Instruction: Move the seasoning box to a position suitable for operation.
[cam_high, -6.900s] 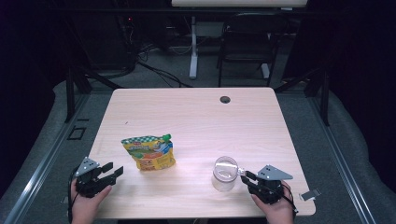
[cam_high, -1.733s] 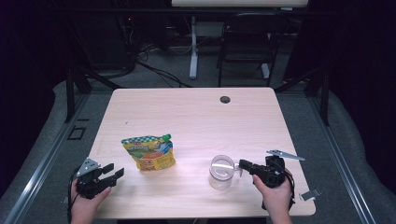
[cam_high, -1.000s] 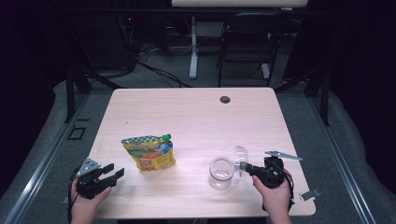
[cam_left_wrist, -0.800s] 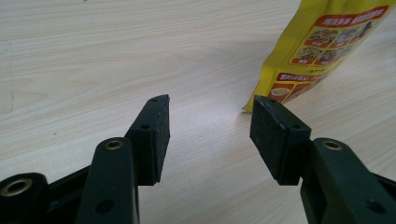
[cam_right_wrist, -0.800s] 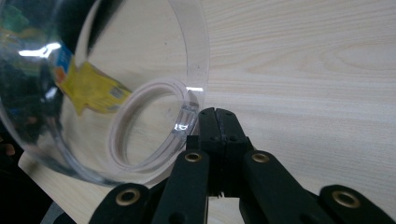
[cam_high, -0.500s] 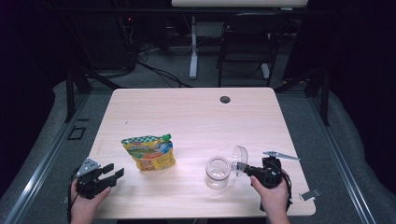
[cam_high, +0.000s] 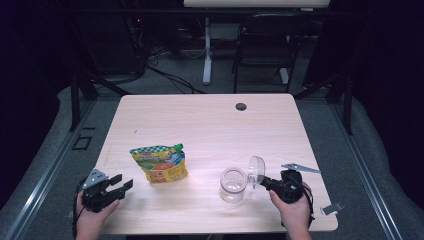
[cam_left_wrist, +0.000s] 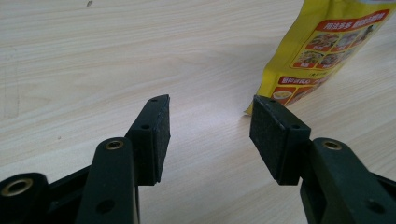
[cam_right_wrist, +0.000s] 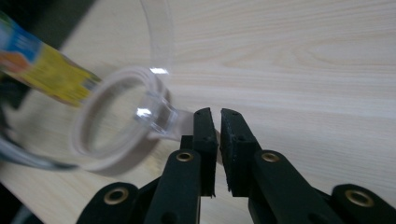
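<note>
Your left gripper (cam_high: 119, 186) rests low with its jaws wide apart. Your right gripper (cam_high: 264, 182) lies level, its jaws just easing open to a narrow gap.

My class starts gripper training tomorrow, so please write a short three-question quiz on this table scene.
1. True or false: the lid of the jar stands open.
2. Which thing lies nearest the left gripper? A: pouch. B: jar. C: chair.
3. Fill in: the left gripper's jaws are ____, with nothing between them.

Key: 1 true; 2 A; 3 open.
</note>
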